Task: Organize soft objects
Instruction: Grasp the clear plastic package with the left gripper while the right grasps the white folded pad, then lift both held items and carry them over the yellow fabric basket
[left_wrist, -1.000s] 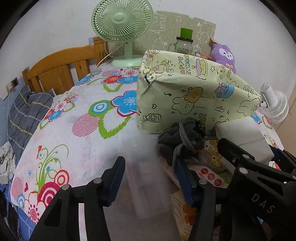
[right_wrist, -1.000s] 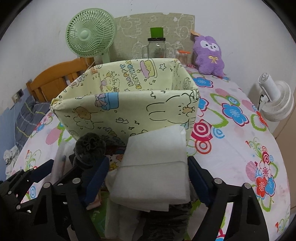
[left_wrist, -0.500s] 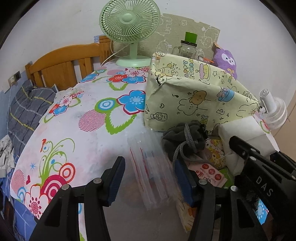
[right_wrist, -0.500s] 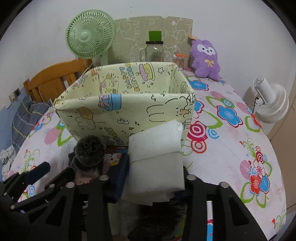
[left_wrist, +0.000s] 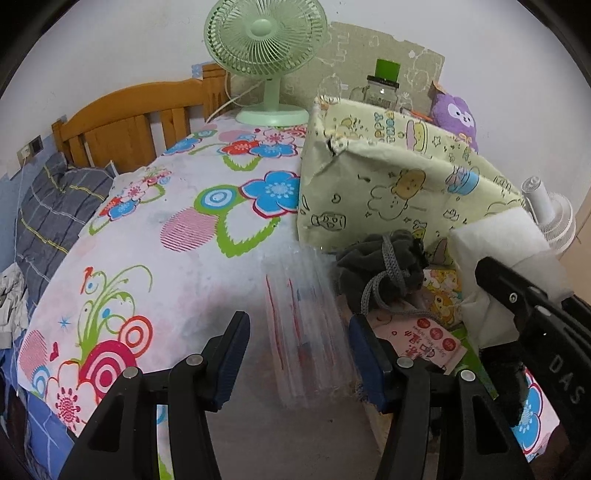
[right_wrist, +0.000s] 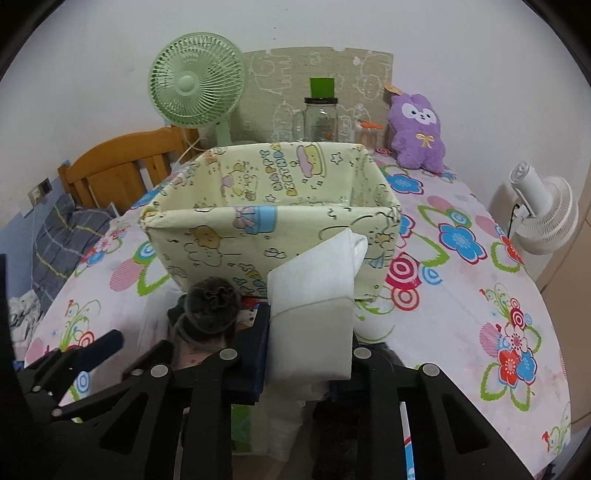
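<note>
Flowery tablecloth (right_wrist: 461, 295) everywhere, spread over the desk, with a white wall behind. At the back a green fan (right_wrist: 195, 85), a glass jar (right_wrist: 320, 118) with a green cap and a purple plush bunny (right_wrist: 417, 133) are lined up, and a wooden headboard (left_wrist: 125, 125) is seen off to the left. A white fan (right_wrist: 543, 218) is parked past the right edge.

A yellow cartoon-print fabric bin (right_wrist: 273, 221) is set in the middle, open at the top. A folded white cloth (right_wrist: 314, 310) is pinched between the right tongs (right_wrist: 306, 347), held upright just in front of the bin's near wall. Just left of it a dark grey drawstring pouch (left_wrist: 384, 266) is piled on some printed packets (left_wrist: 424, 336).

The left tongs (left_wrist: 299, 350) are spread wide with nothing gripped; a clear plastic sleeve (left_wrist: 306, 325) is lying on the desk between the fingers, blurry, so contact can't be told.
</note>
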